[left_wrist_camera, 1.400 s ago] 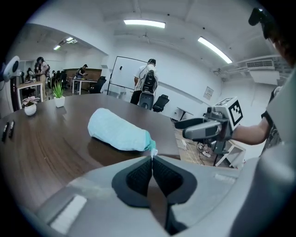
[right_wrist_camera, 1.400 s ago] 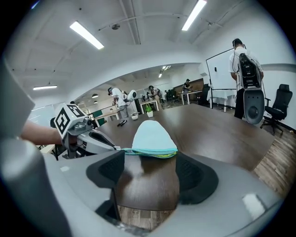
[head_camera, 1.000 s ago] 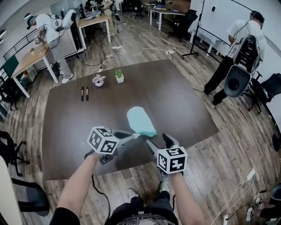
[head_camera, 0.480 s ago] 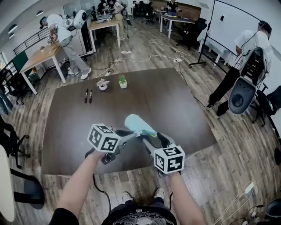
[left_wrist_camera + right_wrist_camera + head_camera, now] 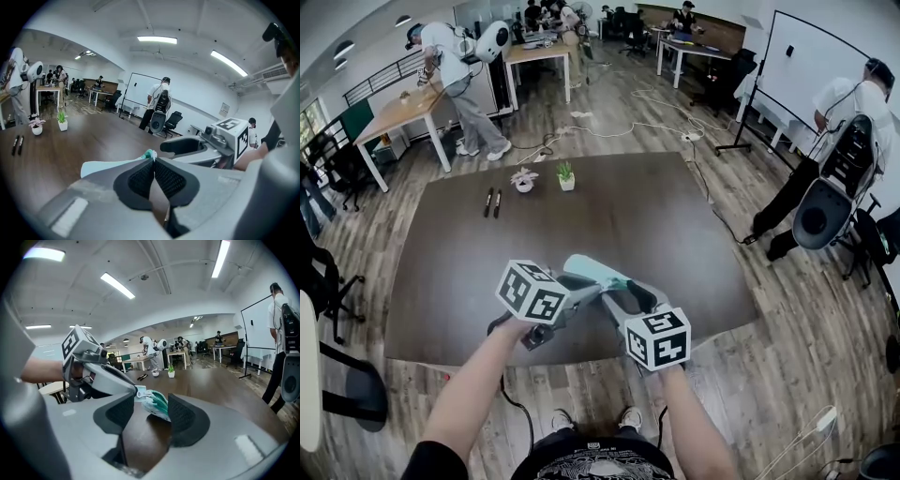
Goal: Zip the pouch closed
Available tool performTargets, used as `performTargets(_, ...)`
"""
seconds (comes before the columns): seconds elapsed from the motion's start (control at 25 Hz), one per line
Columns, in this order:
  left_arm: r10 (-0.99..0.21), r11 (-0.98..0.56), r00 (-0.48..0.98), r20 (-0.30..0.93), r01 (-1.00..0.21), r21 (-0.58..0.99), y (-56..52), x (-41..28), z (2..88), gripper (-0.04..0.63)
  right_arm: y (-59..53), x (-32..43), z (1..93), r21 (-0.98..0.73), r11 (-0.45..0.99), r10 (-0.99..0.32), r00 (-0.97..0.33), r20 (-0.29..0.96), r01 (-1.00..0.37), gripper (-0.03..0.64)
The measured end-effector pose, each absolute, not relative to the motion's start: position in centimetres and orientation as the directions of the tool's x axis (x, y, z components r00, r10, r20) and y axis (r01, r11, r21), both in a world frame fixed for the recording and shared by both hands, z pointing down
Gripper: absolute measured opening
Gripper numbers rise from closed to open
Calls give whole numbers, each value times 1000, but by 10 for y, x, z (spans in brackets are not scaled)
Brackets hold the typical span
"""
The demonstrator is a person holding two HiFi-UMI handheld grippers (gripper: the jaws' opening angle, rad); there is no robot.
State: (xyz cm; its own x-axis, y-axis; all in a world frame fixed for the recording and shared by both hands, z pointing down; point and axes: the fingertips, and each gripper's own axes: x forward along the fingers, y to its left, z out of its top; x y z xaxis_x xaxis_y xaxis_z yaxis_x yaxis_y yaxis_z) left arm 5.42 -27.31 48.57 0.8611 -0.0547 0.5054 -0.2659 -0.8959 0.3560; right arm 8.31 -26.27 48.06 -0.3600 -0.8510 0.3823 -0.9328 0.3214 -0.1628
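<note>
The teal pouch (image 5: 587, 270) has come up and nearer the table (image 5: 675, 225) edge since a second ago. The left gripper (image 5: 152, 161) pinches its zipper pull (image 5: 140, 392), jaws pressed together. The right gripper (image 5: 151, 412) has just been closing and still stands apart round the pouch's end. One pouch, two pens (image 5: 493, 202), two potted plants (image 5: 567, 176).

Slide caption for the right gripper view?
Right gripper, jaws just closing, straddles one end of the teal pouch while the shut left gripper pinches its zipper tab.
</note>
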Motion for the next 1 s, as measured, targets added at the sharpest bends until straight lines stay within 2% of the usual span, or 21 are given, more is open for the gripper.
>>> performTargets(0.2,-59,-889,859,509,-277,364,-272,57,486,11,-265,83,483,-109,353,-839,-366,402,-929,221)
performTargets(0.6,-59,-881,859,509,-284,378,-270,56,487,9,-265,71,488,105,419,-833,-336,440,-902,190)
performTargets(1.0,-53,-884,859,510,-278,377,-261,58,485,10,-260,65,486,222,443,-838,-312,447,-869,149)
